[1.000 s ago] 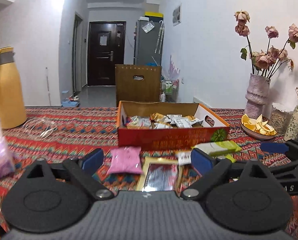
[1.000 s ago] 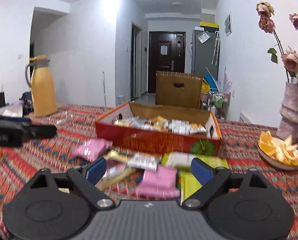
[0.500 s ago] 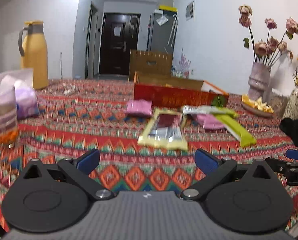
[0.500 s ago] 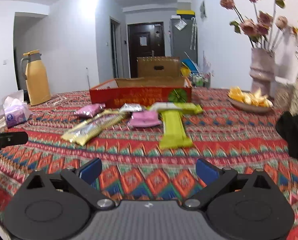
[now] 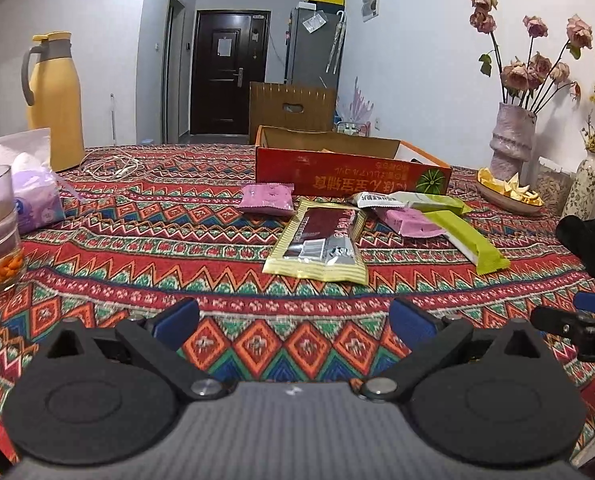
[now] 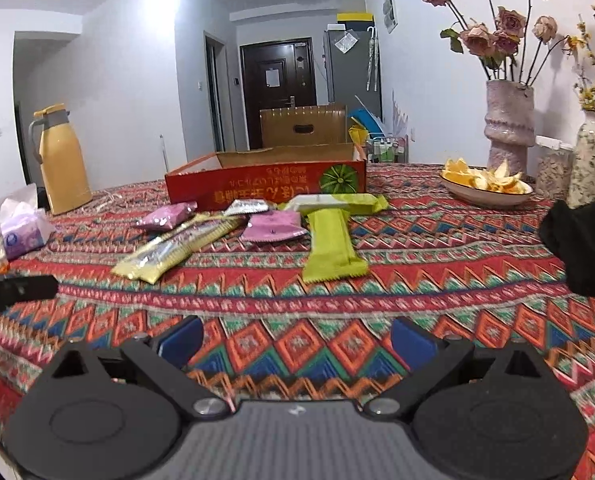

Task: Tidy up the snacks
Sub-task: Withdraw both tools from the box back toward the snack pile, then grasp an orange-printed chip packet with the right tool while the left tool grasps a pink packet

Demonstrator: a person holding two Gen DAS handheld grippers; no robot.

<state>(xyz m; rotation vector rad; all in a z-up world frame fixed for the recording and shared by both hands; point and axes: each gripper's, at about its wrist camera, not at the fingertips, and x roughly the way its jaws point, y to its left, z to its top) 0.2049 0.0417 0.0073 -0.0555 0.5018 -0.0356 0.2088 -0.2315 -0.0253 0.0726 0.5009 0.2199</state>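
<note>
Both tongs, the left gripper (image 5: pixel 293 318) and right gripper (image 6: pixel 295 338), stand wide with nothing between the jaws, and within the last second they have drawn back from just above the snacks, low over the near part of the patterned tablecloth (image 5: pixel 145 240). Well ahead sits the red box (image 6: pixel 265 188); in front of it lie the gold packet (image 5: pixel 321 240), green bars (image 6: pixel 331 246) and pink pouches (image 5: pixel 267 199), all outside. Sorting looks barely begun; a fresh reach forward seems needed.

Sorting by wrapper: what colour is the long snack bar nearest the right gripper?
Lime green snack bar, clearest in the right wrist view.
</note>
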